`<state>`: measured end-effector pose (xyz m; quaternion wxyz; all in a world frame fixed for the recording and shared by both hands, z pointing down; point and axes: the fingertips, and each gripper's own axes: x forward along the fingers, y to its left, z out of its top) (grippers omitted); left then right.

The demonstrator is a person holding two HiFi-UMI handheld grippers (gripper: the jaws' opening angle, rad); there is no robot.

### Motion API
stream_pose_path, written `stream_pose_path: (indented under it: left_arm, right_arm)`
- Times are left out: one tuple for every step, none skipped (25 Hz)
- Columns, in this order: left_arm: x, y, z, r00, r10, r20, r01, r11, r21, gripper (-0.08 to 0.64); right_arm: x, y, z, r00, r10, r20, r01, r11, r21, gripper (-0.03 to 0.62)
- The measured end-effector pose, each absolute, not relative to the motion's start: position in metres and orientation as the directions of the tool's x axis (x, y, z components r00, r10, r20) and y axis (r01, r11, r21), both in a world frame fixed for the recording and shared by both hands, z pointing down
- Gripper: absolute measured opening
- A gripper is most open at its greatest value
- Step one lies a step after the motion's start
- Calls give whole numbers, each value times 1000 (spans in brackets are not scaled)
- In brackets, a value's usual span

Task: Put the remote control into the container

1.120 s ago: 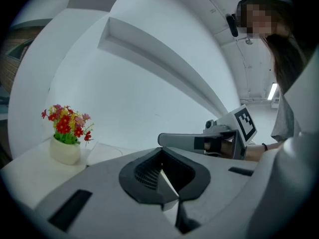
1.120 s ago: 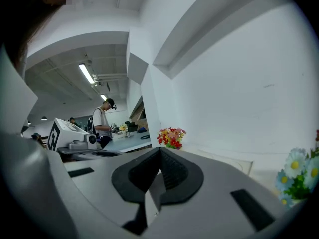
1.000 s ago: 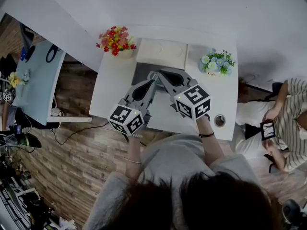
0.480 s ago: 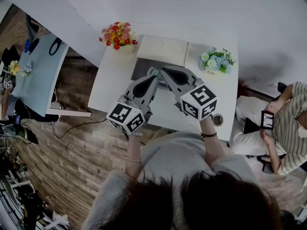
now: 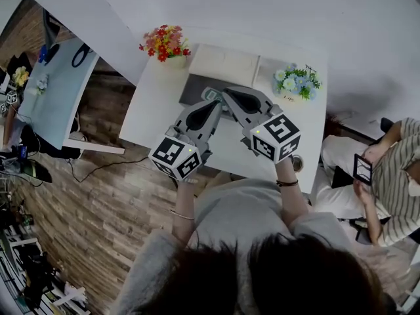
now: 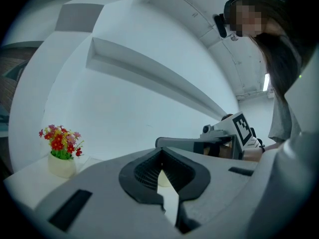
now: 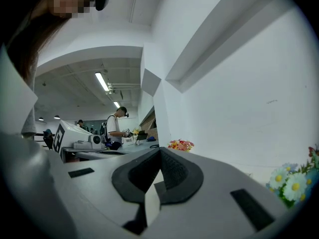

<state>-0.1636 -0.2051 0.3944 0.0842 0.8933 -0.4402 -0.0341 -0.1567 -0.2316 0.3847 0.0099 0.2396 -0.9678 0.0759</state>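
Note:
On the white table (image 5: 157,110), the remote control (image 5: 211,95) lies on a dark grey mat (image 5: 191,86), mostly hidden under the gripper tips. Behind the mat stands the white container (image 5: 223,64). In the head view my left gripper (image 5: 217,104) and right gripper (image 5: 227,93) point toward the back of the table, tips close together above the remote. The left gripper (image 6: 160,153) is shut with nothing between its jaws. The right gripper (image 7: 159,153) is shut and empty too. Neither gripper view shows the remote.
A pot of red flowers (image 5: 164,42) stands at the table's back left, and a pot of blue flowers (image 5: 296,83) at the back right. A round cable hole (image 5: 298,164) sits near the front right edge. A seated person (image 5: 387,169) is at the right.
Both grippers have risen a little and edged toward the back of the table, tips still close together over the mat. Their jaws have stayed shut.

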Motion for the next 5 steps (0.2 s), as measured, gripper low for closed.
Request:
stream_pose_path:
  left_arm:
    - [-162,-204,395,610,-793,14,-781,-598,179,3]
    - [-161,-204,395,609,-793,15,-782,-597,178,3]
    - [-159,-204,395,607,-794,17,-784,-596,176,3]
    - [-158,-203,396,606,-795,19,-785,-594,175,3]
    - [-157,-203,396,604,-797,21,-787,-592,173,3]
  right_arm:
    - [-155,-231,385,-885,-462,55,-465,874,-143,-2]
    - [-153,-231,385,-885,-462,54,-464,874,-143,-2]
    - [-151,-231,386,-886,-461,54,-464,874,-143,-2]
    - [-150,-231,387,-886,-461,54,-463,875,-143,-2]
    - [-148,-231,387,-886,-460,54,-463,875,-143,-2]
